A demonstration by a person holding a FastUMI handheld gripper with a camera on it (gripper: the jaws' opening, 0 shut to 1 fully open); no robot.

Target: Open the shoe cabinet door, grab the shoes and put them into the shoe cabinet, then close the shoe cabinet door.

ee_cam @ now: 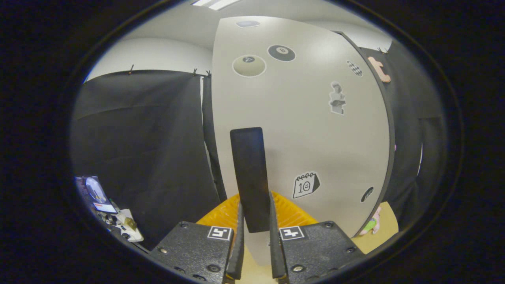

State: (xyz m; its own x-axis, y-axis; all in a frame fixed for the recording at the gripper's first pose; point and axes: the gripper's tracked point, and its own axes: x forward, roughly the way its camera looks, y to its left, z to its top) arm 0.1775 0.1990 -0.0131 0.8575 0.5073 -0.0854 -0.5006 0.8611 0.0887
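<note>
The shoe cabinet door (pixel 315 130) is a pale grey panel with several stickers, standing straight ahead and close. A tall black handle (pixel 249 169) sticks out from its left part. My gripper (pixel 254 232) has both fingers pressed on the lower end of this handle, one on each side. The door's left edge (pixel 215 130) shows a dark gap beside it, so the door seems swung a little away from its frame.
Black cloth hangs left of the door and also right of it. A small device with a screen (pixel 98 195) and white clutter (pixel 128 228) sit low on the left. A tan floor patch with a colourful object (pixel 373 224) lies low on the right.
</note>
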